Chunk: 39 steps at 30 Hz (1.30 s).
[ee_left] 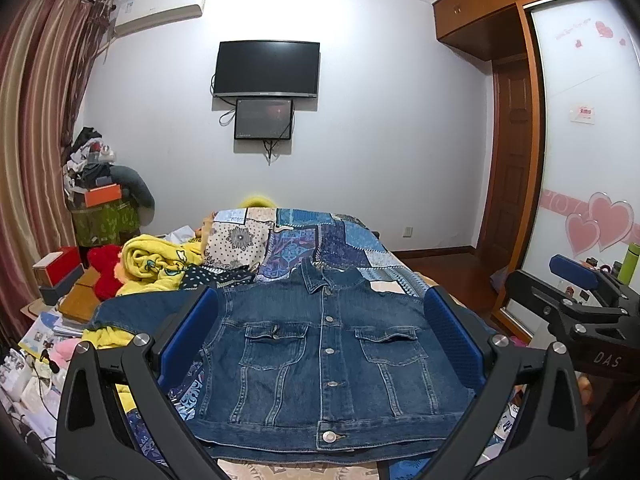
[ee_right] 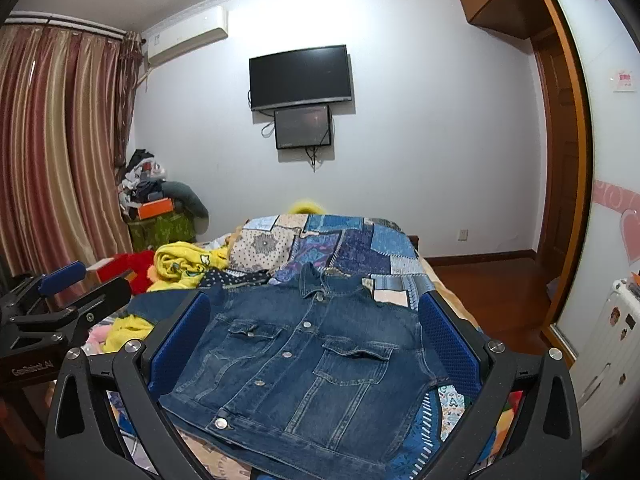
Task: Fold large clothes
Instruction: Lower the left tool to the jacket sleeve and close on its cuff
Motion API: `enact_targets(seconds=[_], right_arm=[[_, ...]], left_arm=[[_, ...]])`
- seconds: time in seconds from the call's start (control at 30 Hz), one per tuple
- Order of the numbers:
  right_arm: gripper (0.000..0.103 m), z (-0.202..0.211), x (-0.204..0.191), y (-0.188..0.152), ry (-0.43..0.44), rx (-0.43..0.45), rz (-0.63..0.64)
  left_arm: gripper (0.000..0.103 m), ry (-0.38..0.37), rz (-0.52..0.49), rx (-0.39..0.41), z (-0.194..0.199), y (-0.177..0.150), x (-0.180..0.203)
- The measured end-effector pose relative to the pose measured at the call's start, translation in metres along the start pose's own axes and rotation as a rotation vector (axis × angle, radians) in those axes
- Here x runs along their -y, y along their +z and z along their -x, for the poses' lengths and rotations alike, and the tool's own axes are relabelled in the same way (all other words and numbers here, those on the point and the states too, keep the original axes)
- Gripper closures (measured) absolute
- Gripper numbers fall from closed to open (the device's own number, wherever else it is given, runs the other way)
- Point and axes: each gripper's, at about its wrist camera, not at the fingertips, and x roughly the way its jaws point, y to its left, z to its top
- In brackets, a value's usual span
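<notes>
A blue denim jacket (ee_left: pixel 324 356) lies face up and buttoned on the bed's patchwork quilt (ee_left: pixel 320 236), collar pointing away from me. One sleeve (ee_left: pixel 136 312) stretches out to the left; the other sleeve is not visible. My left gripper (ee_left: pixel 321 293) hovers open over the hem, its blue pads (ee_left: pixel 188 336) flanking the jacket's body with nothing between them. My right gripper (ee_right: pixel 314 297) is also open, above the jacket (ee_right: pixel 304 364) from slightly to the right. Each gripper shows at the edge of the other's view: the right one's pad (ee_left: pixel 574 270), the left one's pad (ee_right: pixel 62 276).
A yellow blanket (ee_left: pixel 160 260), a red plush (ee_left: pixel 106 272), boxes (ee_left: pixel 60 272) and papers crowd the bed's left side. A wardrobe with a sliding door (ee_left: pixel 580 140) stands on the right, wooden floor (ee_right: pixel 492 292) beside the bed, and a white appliance (ee_right: pixel 612 360) is near right.
</notes>
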Motion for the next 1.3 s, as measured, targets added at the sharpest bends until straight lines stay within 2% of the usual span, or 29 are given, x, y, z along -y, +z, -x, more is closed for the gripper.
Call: enact_targets(seconds=[0.23, 0.4, 0.6, 0.87, 1.0, 1.13, 1.3], right_arm=[[0.000, -0.027, 0.001, -0.006, 0.006, -0.067, 0.000], [0.000, -0.055, 0.003, -0.010, 0.014, -0.131, -0.014], [0.000, -0.100, 0.008, -0.016, 0.017, -0.225, -0.055], [0.000, -0.180, 0.019, -0.030, -0.043, -0.402, -0.072], [0.000, -0.204, 0.028, -0.041, -0.098, -0.470, -0.103], [0.000, -0.225, 0.039, -0.057, -0.093, -0.555, -0.179], [0.000, -0.241, 0.046, -0.065, -0.084, -0.618, -0.207]], left_arm=[[0.000, 0.002, 0.038, -0.054, -0.030, -0.003, -0.016], [0.000, 0.055, 0.077, -0.097, -0.063, -0.007, -0.034], [0.000, 0.121, 0.125, -0.162, -0.112, -0.014, -0.074], [0.000, 0.224, 0.155, -0.268, -0.181, -0.038, -0.163], [0.000, 0.246, 0.213, -0.372, -0.215, -0.066, -0.218], [0.000, 0.210, 0.302, -0.486, -0.244, -0.097, -0.260], [0.003, 0.150, 0.508, -0.600, -0.286, -0.141, -0.314]])
